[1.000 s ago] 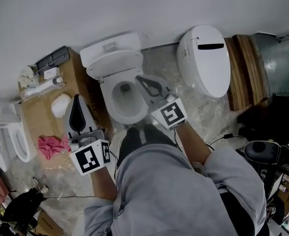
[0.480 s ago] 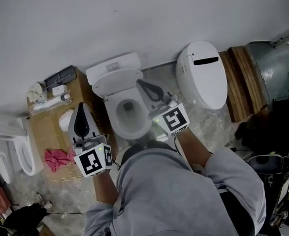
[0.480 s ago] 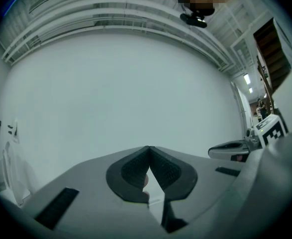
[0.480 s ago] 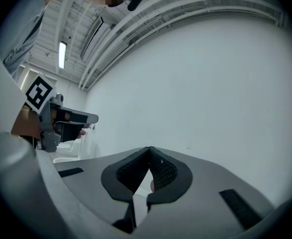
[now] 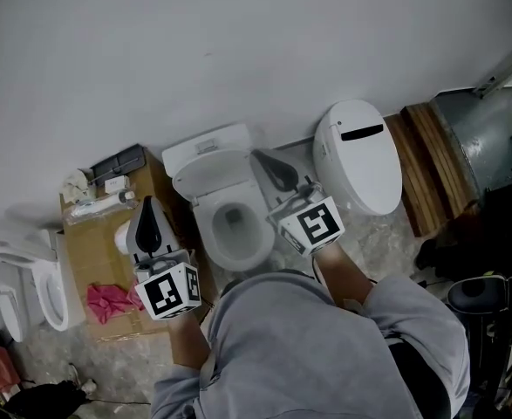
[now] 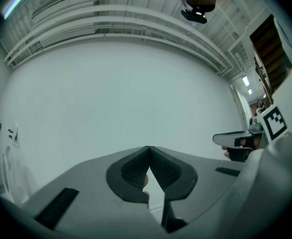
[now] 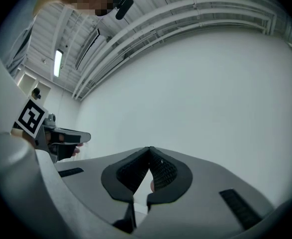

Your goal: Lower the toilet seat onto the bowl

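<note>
Against the bare white wall (image 5: 238, 51) of a cluttered workroom, the toilet (image 5: 210, 151) I am working on stands directly below and ahead of me, with a spare white lid unit (image 5: 360, 155) propped to its right and a flattened cardboard box (image 5: 85, 243) to its left. From my head view the lid (image 5: 205, 175) leans back towards the tank, while the seat (image 5: 201, 227) looks to be lying flat as a white ring on the bowl. That is my reading from above, since neither gripper view shows the toilet at all. If it is right, the lowering is done and nothing is left but to step back. My right gripper (image 5: 257, 155) hovers over the right side of the bowl and my left gripper (image 5: 148, 203) hangs over the box, clear of the toilet. Both point roughly level at the wall. Seen along the jaws, the left gripper (image 6: 148, 148) has its ribbed pads meeting at the tips with nothing held, and the right gripper (image 7: 149, 148) is likewise closed and empty. A pink cloth (image 5: 107, 299) lies on the box near my left hand.
</note>
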Demonstrator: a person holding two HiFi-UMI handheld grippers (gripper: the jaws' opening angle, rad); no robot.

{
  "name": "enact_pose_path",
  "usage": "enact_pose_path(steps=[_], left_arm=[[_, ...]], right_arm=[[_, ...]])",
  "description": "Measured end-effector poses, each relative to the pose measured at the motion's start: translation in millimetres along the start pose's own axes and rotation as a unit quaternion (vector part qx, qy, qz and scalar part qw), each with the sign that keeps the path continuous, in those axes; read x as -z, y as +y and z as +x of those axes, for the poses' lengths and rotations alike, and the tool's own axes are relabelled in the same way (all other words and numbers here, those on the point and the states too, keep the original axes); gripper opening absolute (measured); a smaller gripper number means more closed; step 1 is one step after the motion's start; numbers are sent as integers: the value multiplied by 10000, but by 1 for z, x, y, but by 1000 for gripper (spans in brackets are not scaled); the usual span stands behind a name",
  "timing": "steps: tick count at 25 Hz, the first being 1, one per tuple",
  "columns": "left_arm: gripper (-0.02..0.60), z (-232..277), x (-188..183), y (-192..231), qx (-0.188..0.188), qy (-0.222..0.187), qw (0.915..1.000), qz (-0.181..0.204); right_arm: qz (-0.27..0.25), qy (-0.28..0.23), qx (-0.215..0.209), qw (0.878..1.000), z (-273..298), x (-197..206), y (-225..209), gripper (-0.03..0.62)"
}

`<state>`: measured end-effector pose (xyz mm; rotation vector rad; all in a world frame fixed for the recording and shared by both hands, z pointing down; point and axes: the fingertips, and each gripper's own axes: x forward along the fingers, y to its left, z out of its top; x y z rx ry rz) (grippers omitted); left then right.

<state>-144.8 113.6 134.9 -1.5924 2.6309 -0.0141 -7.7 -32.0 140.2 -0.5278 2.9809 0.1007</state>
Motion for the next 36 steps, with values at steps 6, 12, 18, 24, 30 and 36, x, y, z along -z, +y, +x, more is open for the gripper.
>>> enact_pose_path(steps=[6,12,18,24,30,36], left_arm=[[0,-6,-6,5,-41,-105,9999,-10],[0,-11,-10,2,5,-185,9998,-32],[0,-14,-7,-4,66,-154,9998,-44],[0,-17,-6,-8,81,-139,9999,-41],[0,-17,-6,-10,86,-131,9999,-55],[0,-13,-7,-11,90,-134,9999,-58]], right_arm=[[197,-148,141,9996,-12,-9,4,-2],[5,-140,159,9998,-21,-15,11,-2],[-10,-90,213,9997,-26,-14,10,-3],[-21,-74,215,9997,-31,-15,9,-3],[-24,-65,189,9998,-32,-15,10,-3],[-38,-82,194,9998,-30,-15,6,-3]])
